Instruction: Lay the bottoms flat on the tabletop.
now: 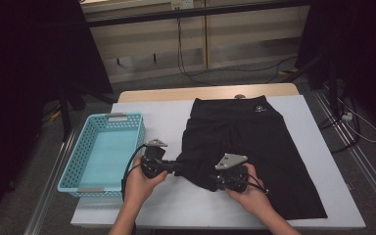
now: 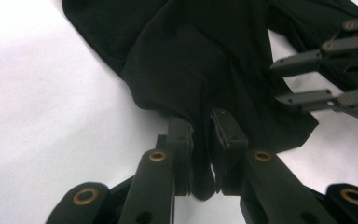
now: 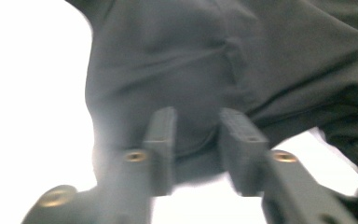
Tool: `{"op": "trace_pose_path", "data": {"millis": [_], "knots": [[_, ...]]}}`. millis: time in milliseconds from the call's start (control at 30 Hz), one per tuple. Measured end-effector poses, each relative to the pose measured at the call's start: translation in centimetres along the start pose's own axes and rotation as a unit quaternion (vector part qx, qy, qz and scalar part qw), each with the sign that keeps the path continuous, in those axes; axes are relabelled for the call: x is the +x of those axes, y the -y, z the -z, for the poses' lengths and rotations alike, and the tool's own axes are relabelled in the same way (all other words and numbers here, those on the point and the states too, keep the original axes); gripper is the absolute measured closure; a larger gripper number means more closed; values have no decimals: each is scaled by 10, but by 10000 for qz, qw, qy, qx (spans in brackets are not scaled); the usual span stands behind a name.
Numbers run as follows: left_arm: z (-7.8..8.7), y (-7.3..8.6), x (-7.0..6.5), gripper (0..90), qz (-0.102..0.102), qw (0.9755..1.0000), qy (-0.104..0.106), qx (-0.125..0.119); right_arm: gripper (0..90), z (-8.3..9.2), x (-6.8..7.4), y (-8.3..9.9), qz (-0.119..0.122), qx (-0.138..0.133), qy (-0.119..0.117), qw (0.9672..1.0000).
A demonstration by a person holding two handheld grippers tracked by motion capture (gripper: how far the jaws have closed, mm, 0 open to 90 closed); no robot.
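Left gripper view shows the left gripper point(image 2: 208, 135) pinching a fold of the black shorts point(image 2: 205, 60) between its jaws — the cloth bunches up just past the pads and hangs down between them. The right gripper point(image 3: 196, 133), in its own blurred view, has the hem of the same garment lying between its jaws, but the pads stand a little apart from the cloth; I judge it released, not clamped. From the high view the shorts lie spread on the white table point(image 1: 166, 117), with the near left corner lifted at both sets of jaws. The risk: if the hands lift now, the cloth slides out of the right jaws and the fold collapses — or the left pinch, holding a thin edge, slips under the garment's weight.
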State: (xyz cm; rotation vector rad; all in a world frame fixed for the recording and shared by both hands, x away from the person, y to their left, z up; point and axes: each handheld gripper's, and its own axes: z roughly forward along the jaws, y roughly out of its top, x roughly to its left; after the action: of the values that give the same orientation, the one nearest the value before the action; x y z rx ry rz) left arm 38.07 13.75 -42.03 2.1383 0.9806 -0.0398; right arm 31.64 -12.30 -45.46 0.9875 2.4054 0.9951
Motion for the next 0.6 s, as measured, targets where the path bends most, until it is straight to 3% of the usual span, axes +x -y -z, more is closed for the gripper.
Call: {"op": "trace_pose_path", "data": {"millis": [100, 167, 300, 367, 467, 533, 600], "knots": [[1, 0, 2, 790, -11, 10000, -22, -10, 879, -1, -4, 0, -33, 31, -73, 10000], [2, -1, 3, 790, -5, 10000, -23, -25, 890, 0, -12, -1, -155, 17, -182, 9997], [-1, -2, 3, 777, -33, 10000, -22, -36, 890, 5, -29, 2, -488, -158, -117, 9986], [-3, -2, 4, 749, -58, 10000, -43, -53, 892, 8, -37, 4, -539, -188, -24, 9984], [-6, -2, 5, 610, -181, 9994, -240, -159, 889, 8, -42, 7, -577, -160, 35, 9982], [-7, -1, 6, 559, -107, 9997, -169, -155, 883, 8, -41, 8, -503, -111, 103, 9986], [-9, 1, 5, 463, -223, 9993, -241, -167, 836, 7, -41, 8, -511, -134, 119, 9985]]}}
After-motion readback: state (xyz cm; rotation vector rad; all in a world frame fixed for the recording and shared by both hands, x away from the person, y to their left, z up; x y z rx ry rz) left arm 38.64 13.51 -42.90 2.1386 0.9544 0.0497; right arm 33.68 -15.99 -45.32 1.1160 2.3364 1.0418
